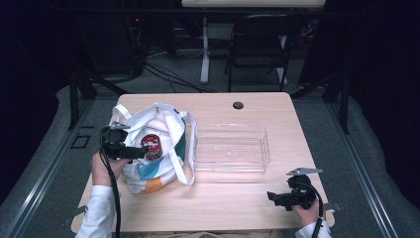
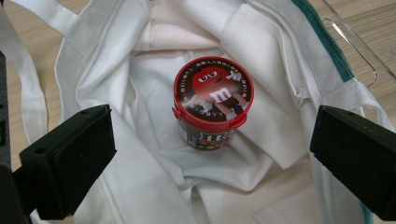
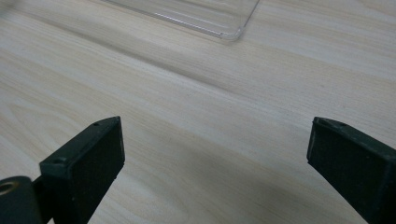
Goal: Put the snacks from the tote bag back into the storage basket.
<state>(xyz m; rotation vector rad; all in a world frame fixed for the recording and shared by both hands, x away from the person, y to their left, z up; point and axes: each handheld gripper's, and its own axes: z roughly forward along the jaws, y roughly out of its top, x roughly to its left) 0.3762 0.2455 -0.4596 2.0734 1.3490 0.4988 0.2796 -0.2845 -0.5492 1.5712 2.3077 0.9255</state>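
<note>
Left tool [image 1: 141, 152] is hovering at the mouth of the bag [image 1: 163, 126], its jaws standing wide apart with nothing between the pads. In the left gripper view the left tool [image 2: 212, 154] is pointing into the bag [image 2: 140, 70], and the tub [image 2: 213, 100] is standing upright on the white lining inside the bag, just ahead of the jaws and touching neither. Its red lid is facing the camera. From above, the tub [image 1: 151, 146] is showing through the bag's opening. A clear tray [image 1: 232, 148] is lying just right of the bag on the tabletop [image 1: 223, 198]. Well right of the bag, near the front edge, the right tool [image 1: 273, 198] is hanging over bare tabletop [image 3: 196, 121], its jaws likewise spread wide and gripping nothing; a tray [image 3: 205, 16] corner is lying beyond them.
</note>
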